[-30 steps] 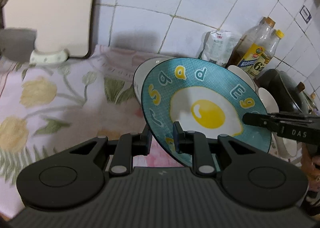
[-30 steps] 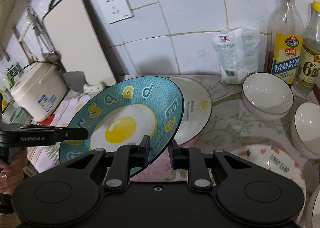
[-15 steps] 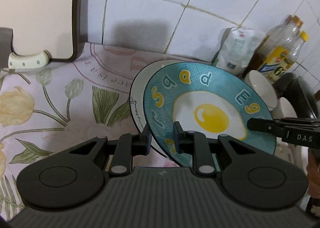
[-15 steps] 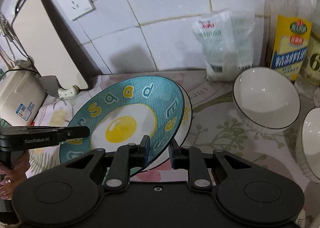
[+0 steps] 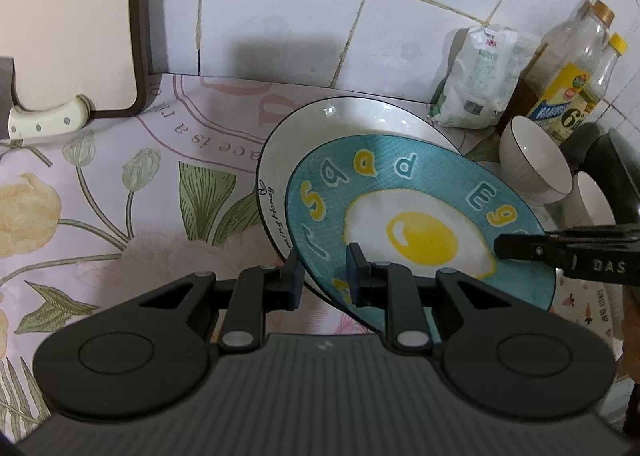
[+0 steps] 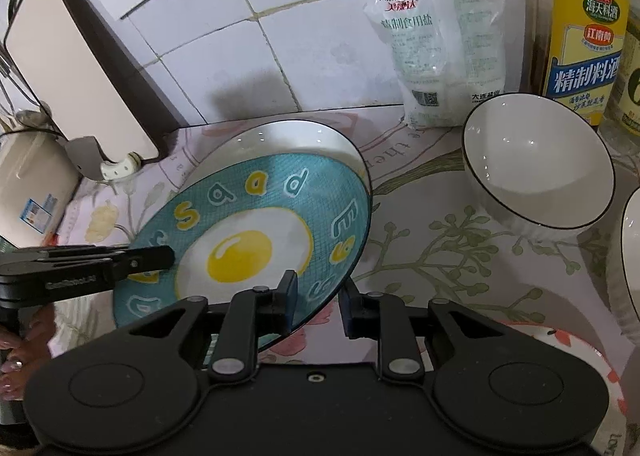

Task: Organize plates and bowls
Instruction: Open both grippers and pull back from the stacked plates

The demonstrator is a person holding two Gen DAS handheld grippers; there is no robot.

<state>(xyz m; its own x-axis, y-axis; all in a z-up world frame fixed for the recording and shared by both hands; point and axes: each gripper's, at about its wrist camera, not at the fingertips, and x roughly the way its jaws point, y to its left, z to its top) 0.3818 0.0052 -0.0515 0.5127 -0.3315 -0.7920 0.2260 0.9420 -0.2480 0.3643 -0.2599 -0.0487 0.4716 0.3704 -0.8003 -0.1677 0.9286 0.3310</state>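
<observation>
Lowered since the previous frames: teal egg plate (image 5: 420, 215) now sits much closer over the white plate (image 5: 352, 115), which lies flat on the floral bench (image 5: 100, 191); earlier it was carried higher and further off. Left tongs (image 5: 322, 276) closed on the teal plate's near rim, one finger above and one below. Right tongs (image 6: 316, 296) likewise clamped on the opposite rim, fingers straddling the edge. Teal plate tilted, its far edge dipping toward the white plate; overlap covers most of the white plate except a crescent at the back. Cannot tell whether the far edge already touches. White bowl (image 6: 536, 159) stands to the right of the white plate, a second bowl (image 5: 592, 195) beyond it, patterned plate (image 6: 560, 340) nearer than the white plate. Salt bag (image 6: 436, 43) and bottles (image 6: 580, 23) behind and right of the white plate, against the tiles. Judgement: stacking step nearly done; next need is to level the plate, centre it, then release both grips. Risk: off-centre seating if released while tilted.
</observation>
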